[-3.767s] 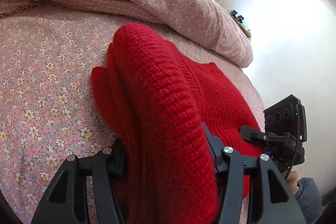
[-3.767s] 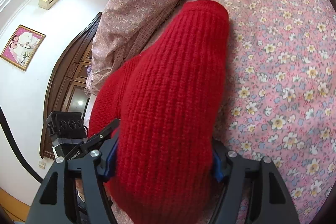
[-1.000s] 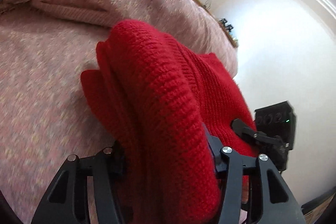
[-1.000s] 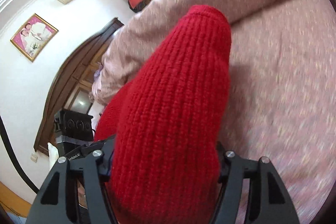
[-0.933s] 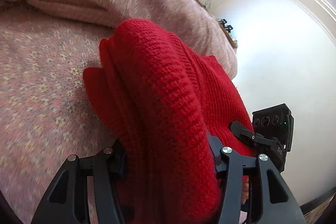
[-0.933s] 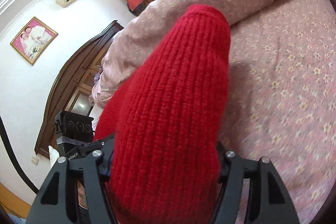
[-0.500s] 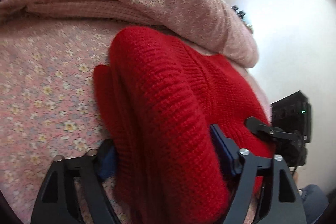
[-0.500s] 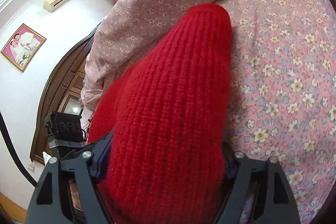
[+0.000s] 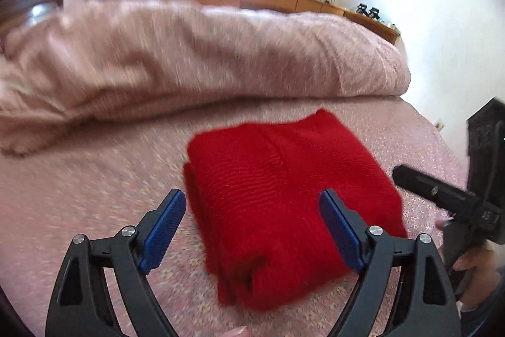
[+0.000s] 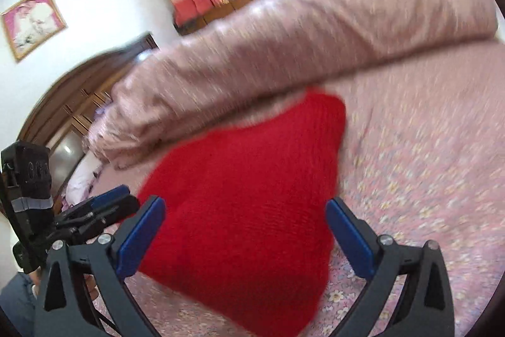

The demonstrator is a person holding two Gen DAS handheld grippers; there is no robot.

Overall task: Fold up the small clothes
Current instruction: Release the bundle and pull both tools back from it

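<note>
Open bed to the sides, bedding wall behind

I see bare flowered bed sheet (image 9: 79,195) left of the folded red sweater (image 9: 284,195) and more on its right in the right wrist view, free to pass. The rolled pink duvet (image 9: 205,59) blocks the far side, just behind the sweater; the other hand-held gripper (image 9: 442,198) crowds the sweater's right edge.

red knit sweater (image 9: 284,198), folded, flat on bed
</note>
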